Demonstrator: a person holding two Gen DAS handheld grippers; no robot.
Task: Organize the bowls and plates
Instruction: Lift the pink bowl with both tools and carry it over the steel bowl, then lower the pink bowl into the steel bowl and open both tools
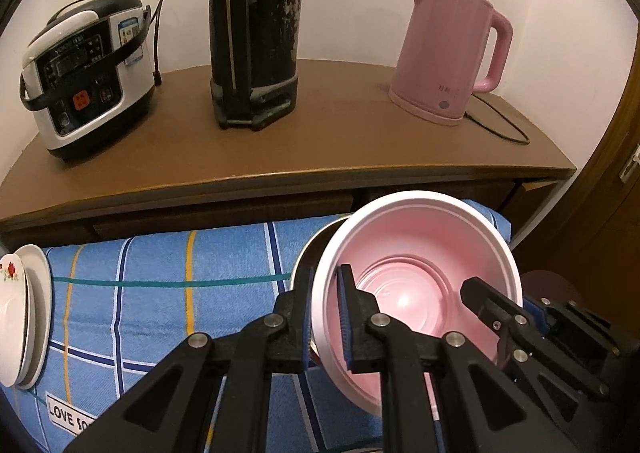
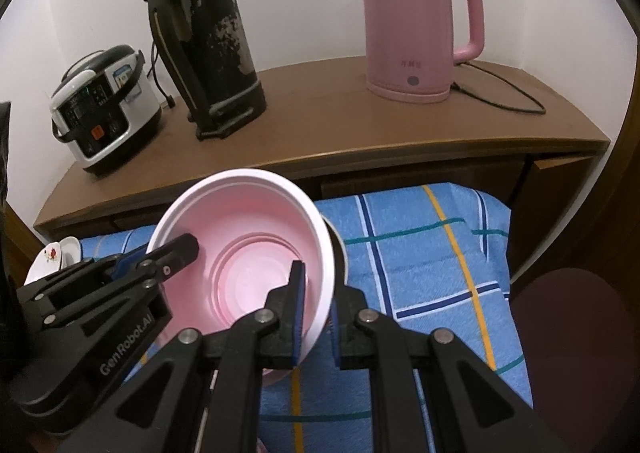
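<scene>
A pink bowl (image 1: 420, 253) with a white rim hangs tilted over the blue checked cloth (image 1: 160, 293), held from both sides. My left gripper (image 1: 325, 307) is shut on its left rim, one pad inside the wall and one outside. My right gripper (image 2: 319, 305) is shut on the opposite rim of the same bowl (image 2: 248, 221); each gripper also shows in the other's view. The edge of a second, metallic bowl (image 1: 306, 253) peeks out from under it, mostly hidden. Stacked white flowered plates (image 1: 24, 313) lie at the cloth's left end.
Behind the cloth stands a brown cabinet (image 1: 320, 141) with a rice cooker (image 1: 84, 73), a tall black thermos (image 1: 256, 33) and a pink kettle (image 1: 448, 53) with its cord. A dark round stool (image 2: 572, 317) sits at the right.
</scene>
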